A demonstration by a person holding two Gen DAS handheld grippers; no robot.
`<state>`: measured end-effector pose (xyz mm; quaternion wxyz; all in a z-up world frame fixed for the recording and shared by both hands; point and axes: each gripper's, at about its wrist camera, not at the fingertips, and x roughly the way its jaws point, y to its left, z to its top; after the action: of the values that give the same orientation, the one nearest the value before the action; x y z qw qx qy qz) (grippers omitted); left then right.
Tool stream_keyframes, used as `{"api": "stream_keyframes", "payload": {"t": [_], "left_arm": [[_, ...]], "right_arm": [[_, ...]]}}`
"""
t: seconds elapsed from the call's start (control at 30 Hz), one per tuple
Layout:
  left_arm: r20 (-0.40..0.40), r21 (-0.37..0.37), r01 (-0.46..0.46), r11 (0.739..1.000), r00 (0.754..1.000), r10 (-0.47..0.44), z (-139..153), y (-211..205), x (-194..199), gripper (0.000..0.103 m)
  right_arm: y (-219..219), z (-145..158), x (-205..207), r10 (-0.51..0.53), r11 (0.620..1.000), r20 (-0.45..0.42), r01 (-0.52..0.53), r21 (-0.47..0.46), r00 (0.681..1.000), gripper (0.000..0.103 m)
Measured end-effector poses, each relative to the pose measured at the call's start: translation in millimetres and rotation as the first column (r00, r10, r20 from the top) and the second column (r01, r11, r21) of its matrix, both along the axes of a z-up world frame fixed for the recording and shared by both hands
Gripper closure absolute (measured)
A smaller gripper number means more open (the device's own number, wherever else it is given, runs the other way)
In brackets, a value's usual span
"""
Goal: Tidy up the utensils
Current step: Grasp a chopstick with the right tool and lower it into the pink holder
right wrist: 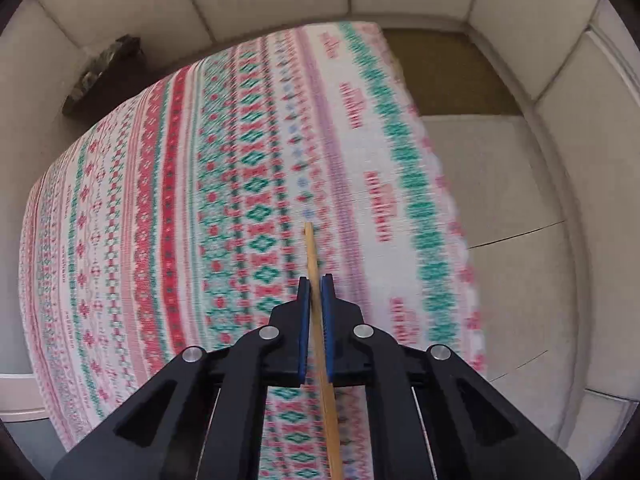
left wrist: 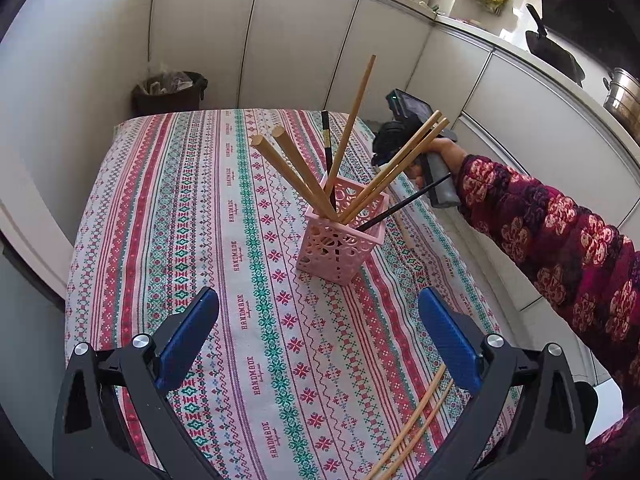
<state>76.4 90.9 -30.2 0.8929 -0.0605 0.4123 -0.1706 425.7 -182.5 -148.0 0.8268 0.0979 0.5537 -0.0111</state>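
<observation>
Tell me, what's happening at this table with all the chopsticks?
A person is tidying chopsticks into a pink basket on the patterned tablecloth. The right gripper is shut on one wooden chopstick above the cloth. The left gripper is open and holds nothing. Several chopsticks already stand in the basket, and two more wooden ones lie near the table's edge.

I see cloth [left wrist: 256, 240]: white ground, red, green, lilac stripes of cross-stitch motifs, red lettering. Holder [left wrist: 340, 240]: pink, cut-out lattice. Chopsticks [left wrist: 296, 176] in it: tan wood, plus black pair [left wrist: 328, 148]. Two tan ones [left wrist: 416, 420] loose on cloth. My left gripper [left wrist: 320, 344]: black frame, blue pads, silver bolts. Right gripper [right wrist: 315, 292]: same colours; tan chopstick [right wrist: 312, 256] between pads. Sleeve [left wrist: 560, 248]: dark maroon, pink floral. Cabinets [left wrist: 296, 40]: off-white. Bin [left wrist: 170, 92]: dark brown.
</observation>
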Motion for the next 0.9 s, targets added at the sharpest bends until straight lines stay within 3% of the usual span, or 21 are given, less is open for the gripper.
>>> {"api": "stream_keyframes", "payload": {"t": [0.07,0.27,0.4,0.53,0.73,0.9], "left_arm": [[0.004,-0.01,-0.007,1.0,1.0,0.007,2.4,-0.2,-1.9,0.007],[0.046,-0.047,-0.002,0.999,0.999,0.004,17.4,-7.5,-12.4,0.007],[0.081,-0.072,-0.003,0.997,0.997,0.009,29.1,-8.5,-21.0,0.007],[0.108,-0.104,-0.02,0.994,0.994,0.031,37.8,-1.3,-27.9,0.007],[0.106,-0.137,-0.052,0.989,0.992,0.067,41.3,13.2,-29.4,0.007],[0.122,-0.158,-0.065,0.985,0.989,0.085,46.9,24.5,-34.7,0.007]], "right_arm": [[-17.9,22.2,-23.4,-0.014,0.999,0.075,0.01,0.047,0.997,0.097],[-43.1,113.2,-94.9,-0.006,1.0,0.321,-0.002,0.026,0.947,0.097],[-43.8,188.4,-150.0,0.007,1.0,0.479,-0.02,0.02,0.878,0.097],[-28.2,263.2,-201.3,0.042,0.999,0.615,-0.042,-0.014,0.787,0.097],[13.6,342.9,-240.0,0.109,0.992,0.688,-0.123,-0.029,0.718,0.097],[47.9,357.9,-255.7,0.181,0.978,0.682,-0.201,-0.051,0.708,0.097]]}}
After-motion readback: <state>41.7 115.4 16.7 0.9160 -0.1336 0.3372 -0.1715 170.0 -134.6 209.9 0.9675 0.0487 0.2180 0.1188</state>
